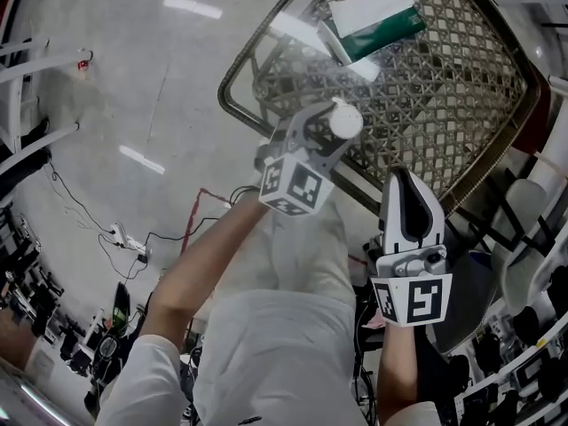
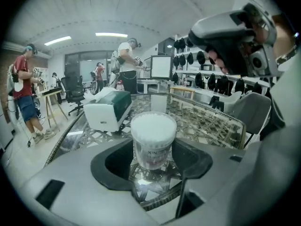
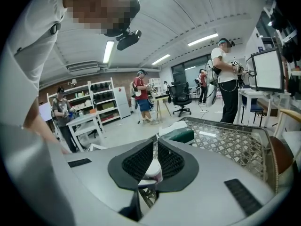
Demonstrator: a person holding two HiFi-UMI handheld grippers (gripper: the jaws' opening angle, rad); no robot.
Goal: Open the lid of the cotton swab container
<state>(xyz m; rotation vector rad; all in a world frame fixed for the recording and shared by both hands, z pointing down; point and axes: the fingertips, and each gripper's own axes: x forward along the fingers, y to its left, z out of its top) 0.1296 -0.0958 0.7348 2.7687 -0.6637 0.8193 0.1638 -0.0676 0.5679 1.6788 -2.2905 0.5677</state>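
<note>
A pale grey floor (image 1: 133,87) with a glossy sheen mirrors the ceiling light strips (image 2: 111,34), long white bars under a ribbed white ceiling (image 3: 188,13). A power strip (image 1: 130,242) lies on the floor with thin black cables trailing from it, near a red taped line (image 1: 199,204). A glass-topped table (image 1: 461,105) shows a woven lattice under its pane and has a dark rounded rim. Further back, white shelving (image 3: 101,98) stands against a brownish wall (image 3: 89,79). In front of it is a small white table (image 3: 84,121), and farther right a black office chair (image 3: 181,95) and a monitor (image 3: 269,69) (its screen pale).
</note>
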